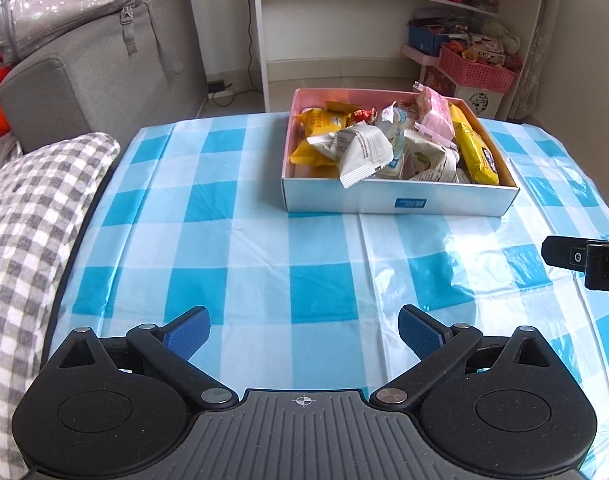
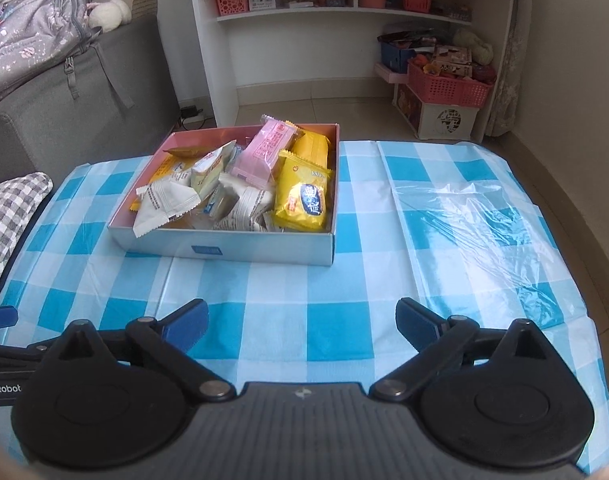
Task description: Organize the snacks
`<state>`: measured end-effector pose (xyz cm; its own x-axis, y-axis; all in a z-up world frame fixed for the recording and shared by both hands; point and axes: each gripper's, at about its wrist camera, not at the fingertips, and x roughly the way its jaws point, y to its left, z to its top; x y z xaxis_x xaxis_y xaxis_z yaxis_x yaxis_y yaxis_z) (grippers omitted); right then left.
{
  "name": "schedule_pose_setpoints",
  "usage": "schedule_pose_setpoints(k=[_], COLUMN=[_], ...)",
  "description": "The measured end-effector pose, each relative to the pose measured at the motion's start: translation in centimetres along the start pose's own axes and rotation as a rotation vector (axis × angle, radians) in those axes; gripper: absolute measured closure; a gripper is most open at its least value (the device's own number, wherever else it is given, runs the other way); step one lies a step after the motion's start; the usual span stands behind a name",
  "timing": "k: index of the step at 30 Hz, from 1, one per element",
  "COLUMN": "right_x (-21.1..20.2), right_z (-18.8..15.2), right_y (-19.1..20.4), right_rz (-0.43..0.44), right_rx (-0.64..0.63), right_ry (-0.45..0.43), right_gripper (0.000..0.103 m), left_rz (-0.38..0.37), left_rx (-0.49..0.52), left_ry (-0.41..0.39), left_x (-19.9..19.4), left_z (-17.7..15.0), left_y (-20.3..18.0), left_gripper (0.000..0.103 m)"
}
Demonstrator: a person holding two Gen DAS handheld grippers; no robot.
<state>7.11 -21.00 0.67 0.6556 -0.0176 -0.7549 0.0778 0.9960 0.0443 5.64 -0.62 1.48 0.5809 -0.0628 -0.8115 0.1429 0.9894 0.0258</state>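
Note:
A shallow white box [image 1: 396, 201] [image 2: 264, 246] with a pink inside stands on the blue-and-white checked tablecloth [image 1: 264, 248] [image 2: 304, 288]. It is full of snack packets: yellow ones [image 1: 474, 148] [image 2: 302, 196], a pink one [image 1: 436, 114] [image 2: 266, 150] and white ones [image 1: 360, 148] [image 2: 164, 204]. My left gripper [image 1: 304, 330] hovers open over the cloth, well short of the box, with nothing between its blue pads. My right gripper [image 2: 302, 320] is also open and holds nothing, near the box's front. In the left wrist view the right gripper's finger [image 1: 584, 258] shows at the right edge.
A grey checked cushion [image 1: 28, 248] [image 2: 8, 216] lies at the table's left edge, with a grey sofa [image 1: 104, 68] behind it. White shelves [image 1: 384, 0] [image 2: 344, 8] and pink baskets [image 1: 476, 68] [image 2: 448, 84] stand on the floor beyond. Crinkled plastic [image 2: 472, 216] covers the cloth at right.

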Motion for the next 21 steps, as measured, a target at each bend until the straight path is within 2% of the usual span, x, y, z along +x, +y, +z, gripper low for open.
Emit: schedule_pose_setpoints(k=[6, 14, 21], right_x=[0.2, 0.5, 0.4], right_z=[-1.7, -1.9, -2.0], right_y=[1.1, 2.3, 3.0], right_rz=[-0.026, -0.065, -0.063], right_rx=[-0.032, -0.071, -0.099], right_ry=[0.063, 0.056, 0.043], right_gripper=[0.002, 0.001, 0.001], left_rz=[0.032, 0.063, 0.064], left_rx=[-0.025, -0.021, -0.024], left_ry=[0.044, 0.076, 0.076], left_x=[-0.2, 0.8, 0.6], left_z=[-1.4, -2.0, -2.1], left_y=[0.0, -0.5, -0.6], left_gripper=[0.001, 0.001, 0.001])
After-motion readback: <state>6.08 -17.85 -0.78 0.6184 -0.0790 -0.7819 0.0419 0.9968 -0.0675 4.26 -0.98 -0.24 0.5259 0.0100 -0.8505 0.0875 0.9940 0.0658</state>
